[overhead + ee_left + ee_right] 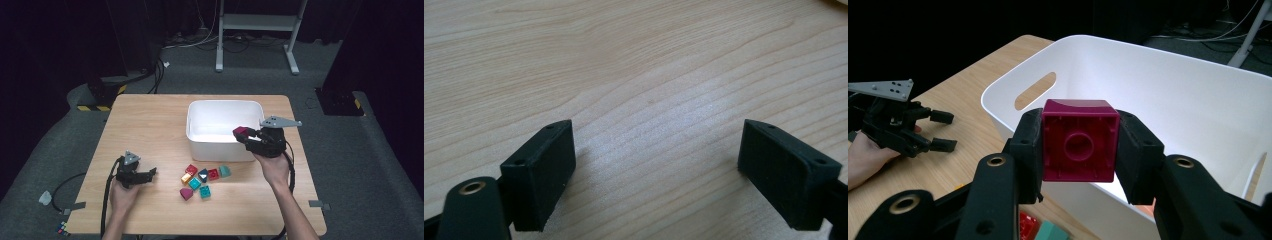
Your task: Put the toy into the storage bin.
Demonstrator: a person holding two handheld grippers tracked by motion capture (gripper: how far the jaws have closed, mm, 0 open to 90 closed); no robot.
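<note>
My right gripper (pixel 243 133) is shut on a magenta block (pixel 1079 141), whose hollow underside faces the camera in the right gripper view. It hangs over the near right rim of the white bin (pixel 200 142), with the block (pixel 241 132) just above the edge. The bin (pixel 1198 90) looks bare inside. My left gripper (pixel 152 172) rests on the table at the near left, jaws open over bare wood (pixel 649 100), and it lies beyond the bin as the left gripper (pixel 943 131) in the right gripper view. Loose blocks (pixel 202 178) lie in front of the bin.
The pile holds red (pixel 191 169), gold (pixel 186 177), teal (pixel 225 171) and magenta (pixel 186 193) blocks between my hands. The wooden table (pixel 150 125) has free room on its left half. A white stand (pixel 255 22) and cables lie on the floor beyond.
</note>
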